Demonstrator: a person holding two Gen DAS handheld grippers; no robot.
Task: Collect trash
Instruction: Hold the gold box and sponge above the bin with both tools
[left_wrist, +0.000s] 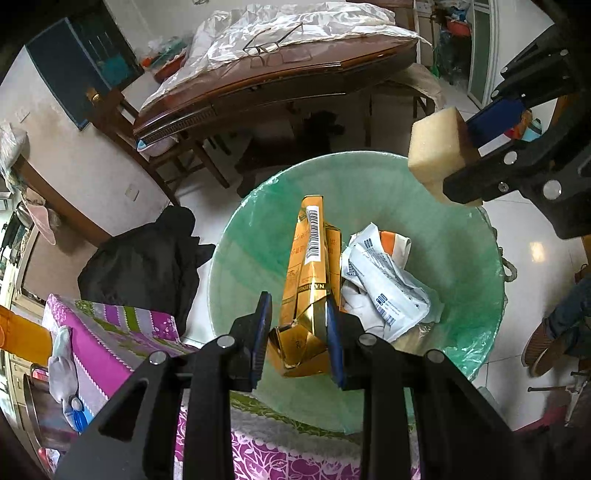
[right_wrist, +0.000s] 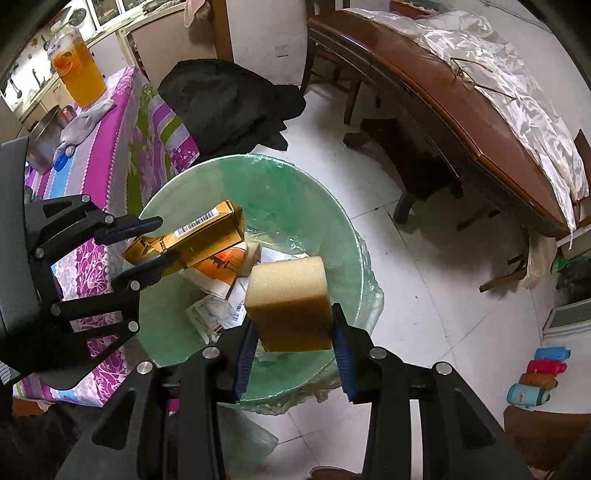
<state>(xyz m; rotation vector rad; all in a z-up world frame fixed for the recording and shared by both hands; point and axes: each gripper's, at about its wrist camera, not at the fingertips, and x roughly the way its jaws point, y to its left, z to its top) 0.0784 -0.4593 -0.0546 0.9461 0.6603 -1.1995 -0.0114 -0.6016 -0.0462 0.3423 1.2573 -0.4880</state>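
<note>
A trash bin lined with a green bag (left_wrist: 258, 236) (right_wrist: 306, 206) stands on the floor, with white and orange wrappers (left_wrist: 384, 284) (right_wrist: 218, 314) inside. My left gripper (left_wrist: 299, 332) (right_wrist: 159, 240) is shut on a crumpled gold carton (left_wrist: 306, 280) (right_wrist: 199, 236) and holds it over the bin. My right gripper (right_wrist: 293, 350) (left_wrist: 469, 162) is shut on a tan sponge block (right_wrist: 291, 302) (left_wrist: 439, 151) and holds it above the bin's near rim.
A table with a purple patterned cloth (right_wrist: 107, 147) (left_wrist: 110, 325) adjoins the bin, carrying an orange drink bottle (right_wrist: 79, 70) and a metal pot (right_wrist: 44, 140). A black garment (right_wrist: 229, 103) lies behind the bin. A brown wooden table (right_wrist: 443, 107) stands across the tiled floor.
</note>
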